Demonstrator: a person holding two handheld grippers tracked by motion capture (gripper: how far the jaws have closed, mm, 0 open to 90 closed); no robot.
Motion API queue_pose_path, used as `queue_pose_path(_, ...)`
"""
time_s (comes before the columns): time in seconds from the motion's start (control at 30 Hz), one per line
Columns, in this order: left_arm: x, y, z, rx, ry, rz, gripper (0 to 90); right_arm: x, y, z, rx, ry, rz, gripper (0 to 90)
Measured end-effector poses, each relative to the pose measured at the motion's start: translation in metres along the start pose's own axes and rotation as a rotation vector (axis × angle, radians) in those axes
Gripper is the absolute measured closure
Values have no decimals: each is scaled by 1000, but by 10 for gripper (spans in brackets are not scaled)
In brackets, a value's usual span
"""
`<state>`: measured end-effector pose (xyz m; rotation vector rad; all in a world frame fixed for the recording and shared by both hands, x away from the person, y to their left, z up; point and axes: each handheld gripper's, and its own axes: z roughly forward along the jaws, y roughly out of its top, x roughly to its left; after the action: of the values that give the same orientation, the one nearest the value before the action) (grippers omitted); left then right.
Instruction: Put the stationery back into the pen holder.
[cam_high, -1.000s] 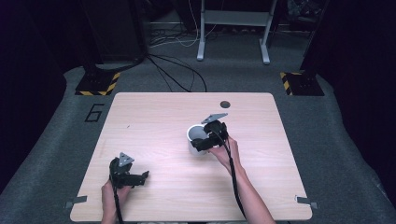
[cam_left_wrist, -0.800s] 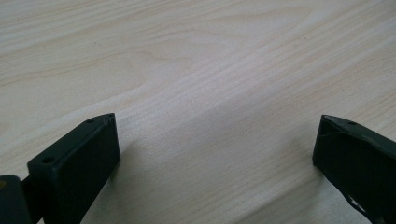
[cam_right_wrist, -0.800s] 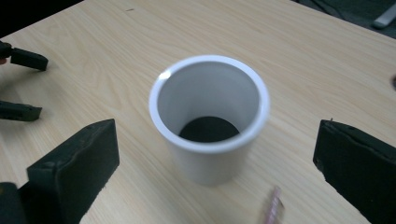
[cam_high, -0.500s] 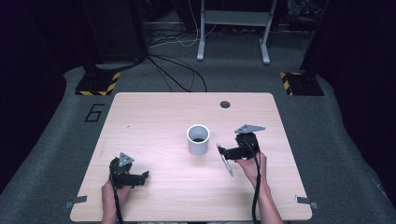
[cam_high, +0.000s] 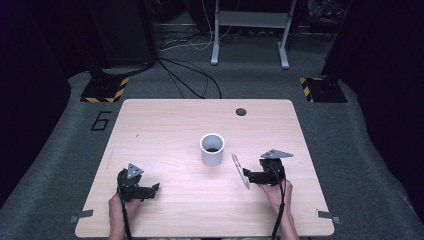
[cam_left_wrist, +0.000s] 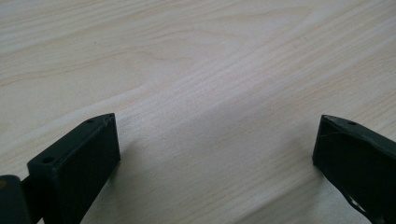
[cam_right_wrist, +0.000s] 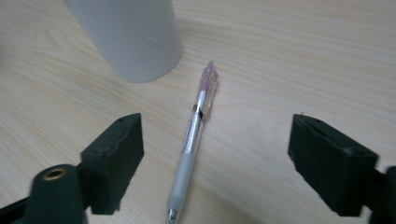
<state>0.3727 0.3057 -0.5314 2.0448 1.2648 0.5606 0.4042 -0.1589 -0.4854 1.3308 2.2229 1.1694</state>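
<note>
- Right of the worktop's (cam_high: 165, 125) middle, the pen (cam_high: 240, 171) lies flat on the wood, just right of the white cup (cam_high: 212, 149) and apart from it.
- Right claw (cam_high: 248, 176): seen from the high view it sits at the pen's near end, pointing toward the worktop's middle. Its jaws have just been closing but stand wide, 1 on each side of the pen, neither pad touching it.
- Long axis: in the right gripper view the pen (cam_right_wrist: 192, 140) runs away from the claw (cam_right_wrist: 215, 163), roughly along the claw's own line rather than across it, with the pink-tinted end farthest, near the cup's (cam_right_wrist: 128, 35) base. Judgement: closing would pinch the grey grip section across its width, which suits a pick-up.
- Pen offset: it lies nearer the jaw at the left of that view. Judgement: that jaw would meet it first and could roll it sideways.
- Left claw (cam_high: 150, 190): near the front left of the worktop, jaws wide and empty over bare wood (cam_left_wrist: 210, 84), well apart from the pen. The right hand is clearly the nearer one.
- Room: the cup is the only obstacle, just beyond the pen's far end. Open wood lies to the right and toward the front edge for lifting clear.
</note>
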Motion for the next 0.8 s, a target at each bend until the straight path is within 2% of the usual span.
queue_pose_path(0.17,0,0,0,0,-2,-6,6,9,-15,9,30,17,1,402)
queue_pose_path(0.23,0,0,0,1,-2,0,6,12,-20,11,35,14,-9,461)
queue_pose_path(0.3,0,0,0,2,1,1,6,14,-25,13,43,5,1,518)
queue_pose_path(0.53,0,0,0,3,1,1,6,20,-35,15,55,-12,-25,643)
queue_pose_path(0.6,0,0,-1,8,-4,2,6,23,-37,16,59,-25,-19,674)
queue_pose_path(0.7,1,1,-1,14,-9,9,7,23,-38,16,47,-35,-27,703)
queue_pose_path(0.8,1,1,-1,17,-10,9,7,26,-42,15,30,-41,-12,763)
